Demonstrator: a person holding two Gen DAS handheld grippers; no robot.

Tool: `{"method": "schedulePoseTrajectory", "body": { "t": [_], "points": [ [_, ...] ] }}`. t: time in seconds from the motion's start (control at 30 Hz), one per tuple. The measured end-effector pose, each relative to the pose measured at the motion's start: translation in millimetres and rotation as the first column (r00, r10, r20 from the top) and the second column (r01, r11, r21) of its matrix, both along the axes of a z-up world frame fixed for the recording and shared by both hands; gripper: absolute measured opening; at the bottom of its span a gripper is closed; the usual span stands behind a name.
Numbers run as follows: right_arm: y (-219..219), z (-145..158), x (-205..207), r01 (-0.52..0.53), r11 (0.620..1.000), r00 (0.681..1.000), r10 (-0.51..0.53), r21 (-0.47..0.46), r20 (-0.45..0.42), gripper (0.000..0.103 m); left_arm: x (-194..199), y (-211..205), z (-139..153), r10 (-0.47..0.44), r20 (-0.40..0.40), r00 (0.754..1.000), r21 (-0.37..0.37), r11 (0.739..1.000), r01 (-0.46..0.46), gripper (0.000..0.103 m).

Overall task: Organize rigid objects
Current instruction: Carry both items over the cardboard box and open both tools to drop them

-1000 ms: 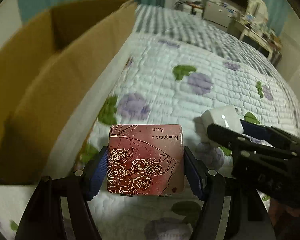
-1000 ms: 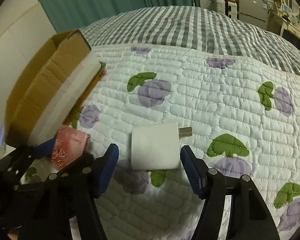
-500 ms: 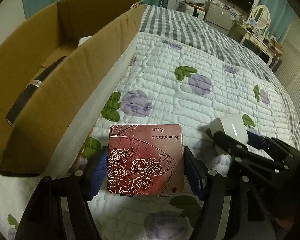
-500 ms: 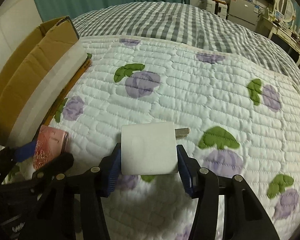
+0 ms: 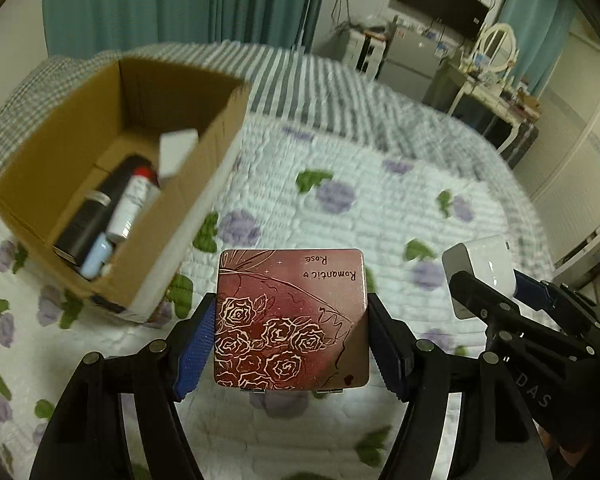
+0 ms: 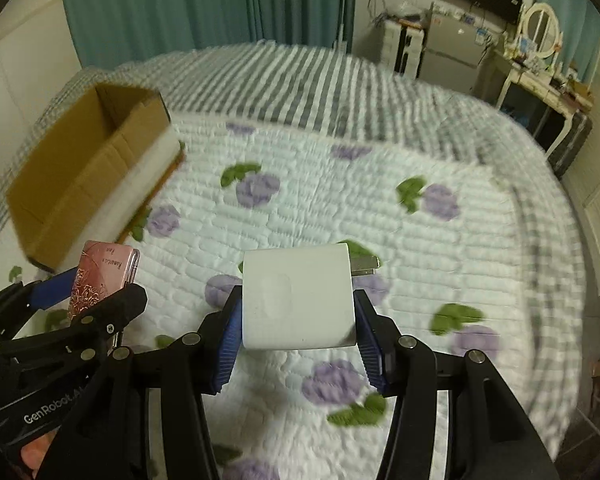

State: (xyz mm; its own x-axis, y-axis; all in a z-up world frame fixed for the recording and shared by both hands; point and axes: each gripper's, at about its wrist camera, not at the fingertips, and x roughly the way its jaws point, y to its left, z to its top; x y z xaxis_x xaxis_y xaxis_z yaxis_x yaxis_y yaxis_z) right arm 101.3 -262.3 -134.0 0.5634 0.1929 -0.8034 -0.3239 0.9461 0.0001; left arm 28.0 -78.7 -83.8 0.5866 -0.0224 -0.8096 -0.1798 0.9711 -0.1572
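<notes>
My left gripper (image 5: 291, 344) is shut on a square red tin with white roses (image 5: 292, 318) and holds it above the quilt. The tin also shows edge-on in the right wrist view (image 6: 106, 276). My right gripper (image 6: 298, 336) is shut on a white plug-in charger (image 6: 298, 300), prongs pointing right, lifted off the bed; the charger also shows in the left wrist view (image 5: 480, 274). An open cardboard box (image 5: 204, 184) sits on the bed at the left, in the right wrist view too (image 6: 88, 184). It holds a black bottle (image 5: 96, 208), a white tube (image 5: 134, 204) and other small items.
The bed has a white quilt with purple flowers (image 6: 340, 184) and a grey striped blanket (image 6: 300, 80) beyond. A dresser with a mirror (image 6: 540, 60) and a cabinet stand past the bed at the far right. Teal curtains hang behind.
Both grippers have risen well above the bed with their objects. The right gripper closed on the charger and lifted it. The box's inside has come into view.
</notes>
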Motion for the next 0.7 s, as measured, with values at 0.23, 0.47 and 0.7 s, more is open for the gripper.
{"method": "schedulePoseTrajectory", "body": {
  "t": [0.23, 0.47, 0.7],
  "points": [
    [6, 86, -39, 0.023, 1.0, 0.992, -0.021, -0.01, 0.121, 0.051, -31, 15, 74, 0.005, 0.115, 0.993, -0.017, 1.0, -0.003, 0.071],
    [37, 167, -80, 0.011, 1.0, 0.969, -0.014, 0.017, 0.245, 0.051, -61, 55, 141, 0.021, 0.21, 0.977, -0.029, 0.999, -0.015, 0.071],
    [82, 206, -102, -0.018, 0.997, 0.952, -0.008, 0.08, 0.305, 0.051, -69, 105, 180, -0.018, 0.251, 0.968, 0.029, 1.0, 0.011, 0.071]
  ]
}}
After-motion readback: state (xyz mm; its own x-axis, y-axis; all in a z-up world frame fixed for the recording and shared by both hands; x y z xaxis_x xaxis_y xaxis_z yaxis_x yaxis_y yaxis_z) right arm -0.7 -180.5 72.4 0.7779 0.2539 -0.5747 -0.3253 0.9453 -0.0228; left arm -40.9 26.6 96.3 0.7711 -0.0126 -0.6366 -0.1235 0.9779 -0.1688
